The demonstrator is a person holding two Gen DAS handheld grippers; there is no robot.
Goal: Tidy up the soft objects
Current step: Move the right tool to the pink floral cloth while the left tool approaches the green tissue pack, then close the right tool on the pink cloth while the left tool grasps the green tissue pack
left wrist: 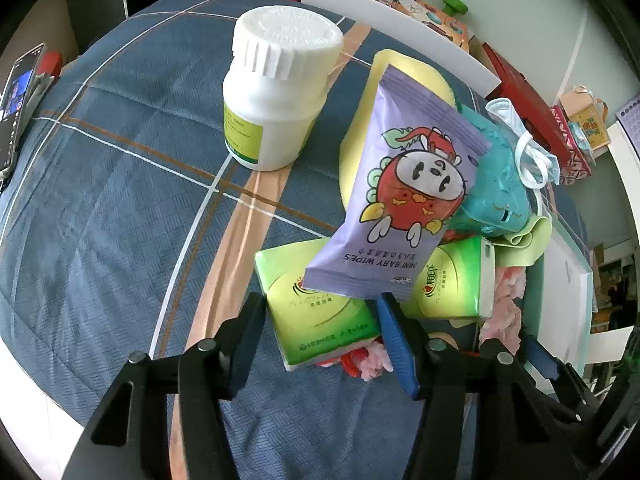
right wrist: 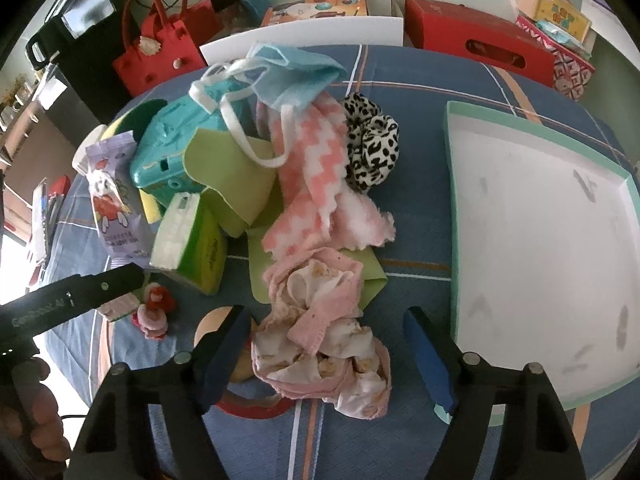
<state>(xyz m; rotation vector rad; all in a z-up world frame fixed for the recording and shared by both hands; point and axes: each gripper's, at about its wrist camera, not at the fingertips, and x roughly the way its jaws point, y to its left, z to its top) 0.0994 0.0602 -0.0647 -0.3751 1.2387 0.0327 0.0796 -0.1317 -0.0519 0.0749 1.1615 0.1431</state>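
My left gripper (left wrist: 320, 336) straddles the tissue pack (left wrist: 316, 312), pads seemingly just shy of it, and my right gripper (right wrist: 324, 348) gapes around the pink cloth (right wrist: 320, 344) beside the tray (right wrist: 452, 200), so I should squeeze squarely, then lift.
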